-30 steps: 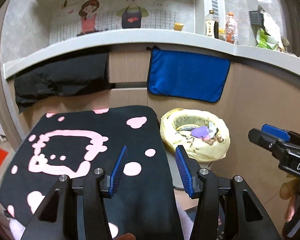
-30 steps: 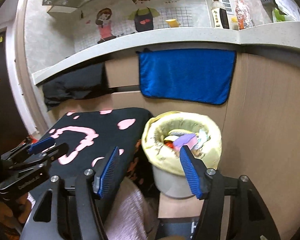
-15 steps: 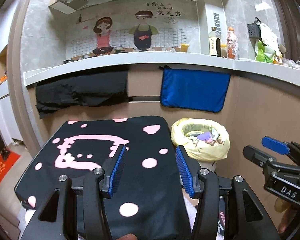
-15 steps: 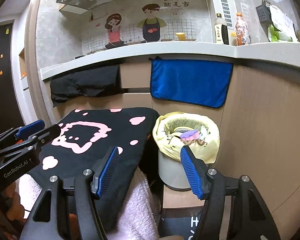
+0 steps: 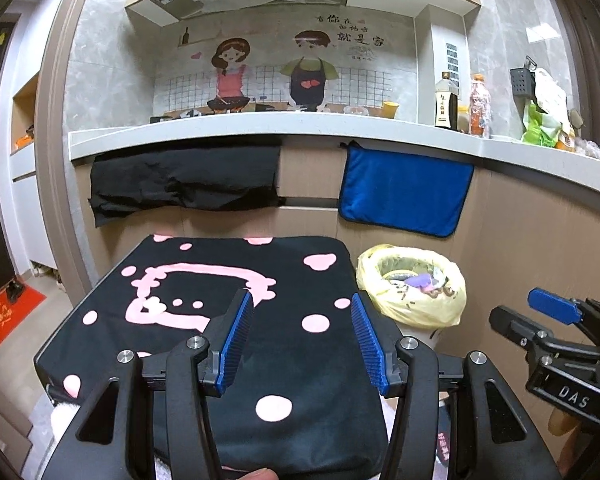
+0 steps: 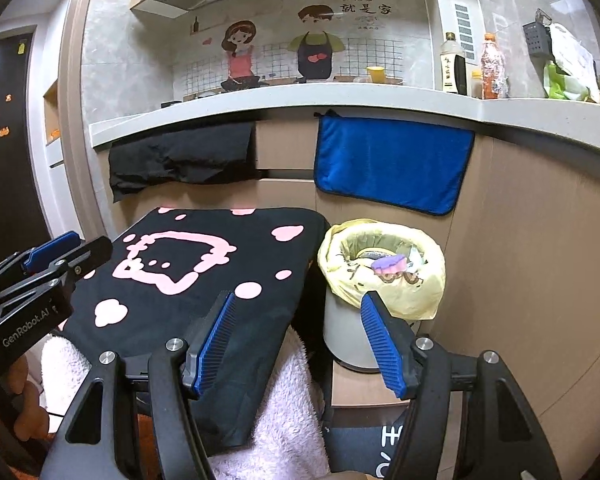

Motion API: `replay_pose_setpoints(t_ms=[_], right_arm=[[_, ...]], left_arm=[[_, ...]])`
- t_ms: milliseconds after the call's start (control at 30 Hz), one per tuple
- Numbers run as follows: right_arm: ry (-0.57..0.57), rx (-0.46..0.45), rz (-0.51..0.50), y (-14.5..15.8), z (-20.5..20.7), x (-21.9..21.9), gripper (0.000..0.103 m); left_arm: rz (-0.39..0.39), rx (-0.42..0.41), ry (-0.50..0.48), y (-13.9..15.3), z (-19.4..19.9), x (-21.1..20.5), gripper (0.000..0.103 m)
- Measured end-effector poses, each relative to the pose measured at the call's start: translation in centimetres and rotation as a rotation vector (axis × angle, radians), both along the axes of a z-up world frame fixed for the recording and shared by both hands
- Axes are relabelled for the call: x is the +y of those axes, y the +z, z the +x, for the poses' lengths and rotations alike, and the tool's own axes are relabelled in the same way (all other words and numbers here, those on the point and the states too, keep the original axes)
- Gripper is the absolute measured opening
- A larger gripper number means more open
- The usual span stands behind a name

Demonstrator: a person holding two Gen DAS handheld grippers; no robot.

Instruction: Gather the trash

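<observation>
A grey trash bin lined with a yellow bag [image 5: 414, 304] [image 6: 384, 280] stands against the wooden counter front, right of a small table. Several pieces of trash lie in it, with a purple piece [image 5: 419, 281] [image 6: 387, 264] on top. My left gripper [image 5: 302, 320] is open and empty above the table's black cloth. My right gripper [image 6: 300, 320] is open and empty, back from the bin; it also shows at the right of the left wrist view [image 5: 540, 320]. The left gripper shows at the left of the right wrist view [image 6: 66, 248].
A black cloth with pink marks [image 5: 236, 312] [image 6: 204, 272] covers the table, over a pink fleece [image 6: 284, 420]. A blue towel [image 5: 404, 196] and a black cloth [image 5: 184, 182] hang from the white counter [image 5: 300, 128], which holds bottles [image 5: 446, 100] and bags.
Both grippers have pulled back and risen away from the bin and table, so both look smaller and more of the wall shows. Both stayed open and empty.
</observation>
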State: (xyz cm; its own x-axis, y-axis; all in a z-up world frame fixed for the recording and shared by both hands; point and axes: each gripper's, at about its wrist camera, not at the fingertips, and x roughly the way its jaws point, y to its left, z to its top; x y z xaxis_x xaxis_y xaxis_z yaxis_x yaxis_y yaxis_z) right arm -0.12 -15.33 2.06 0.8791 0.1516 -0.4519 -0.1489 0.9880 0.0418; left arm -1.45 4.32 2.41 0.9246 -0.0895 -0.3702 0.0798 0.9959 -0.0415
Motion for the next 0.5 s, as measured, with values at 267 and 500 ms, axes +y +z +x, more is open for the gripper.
replay_pose_setpoints(t_ms=[267,500], right_arm=[[-0.026,-0.010,0.007,0.1,-0.2,-0.6,0.062],[-0.027,-0.012,0.007,0.1,-0.2,-0.8,0.062]], left_arm=[[0.003,0.004,-0.019,-0.1,0.1,-0.8,0.052],[0.008,0.006,-0.025,-0.2,0.0,-1.2,0.052]])
